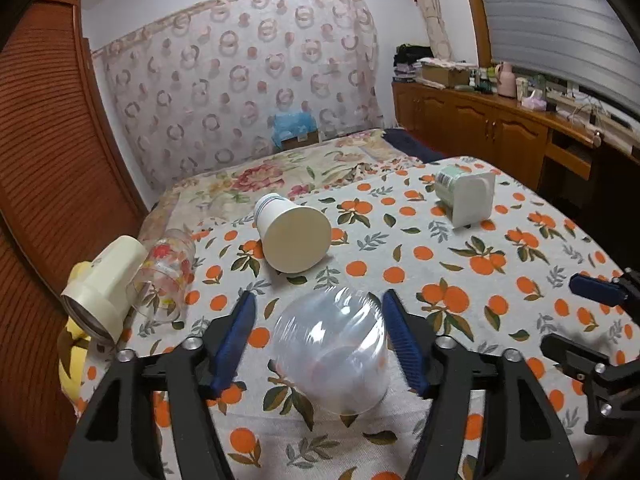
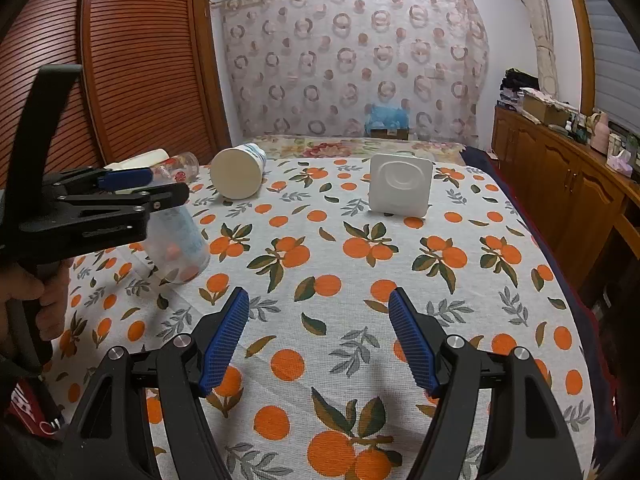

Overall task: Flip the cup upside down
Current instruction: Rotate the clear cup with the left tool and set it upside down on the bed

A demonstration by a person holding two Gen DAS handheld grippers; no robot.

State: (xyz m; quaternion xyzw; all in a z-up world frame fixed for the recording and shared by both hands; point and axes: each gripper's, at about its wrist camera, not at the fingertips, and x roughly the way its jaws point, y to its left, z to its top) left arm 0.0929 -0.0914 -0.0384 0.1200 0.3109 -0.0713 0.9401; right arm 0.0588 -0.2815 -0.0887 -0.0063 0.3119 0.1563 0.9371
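Observation:
A clear plastic cup (image 1: 334, 350) sits tilted between the fingers of my left gripper (image 1: 318, 340), its base toward the camera; it looks blurred. The jaws are wide open around it and do not clamp it. In the right wrist view the same cup (image 2: 178, 244) leans on the orange-print tablecloth (image 2: 360, 272) just below the left gripper (image 2: 132, 190). My right gripper (image 2: 318, 340) is open and empty over the cloth near the front. Its fingers also show at the right edge of the left wrist view (image 1: 592, 320).
A white paper cup (image 1: 292, 236) lies on its side at the back. A white square container (image 1: 466, 194) lies at the back right. A printed glass (image 1: 168, 276) and a cream flask (image 1: 106, 288) lie at the left edge. Wooden cabinets (image 2: 560, 192) line the right.

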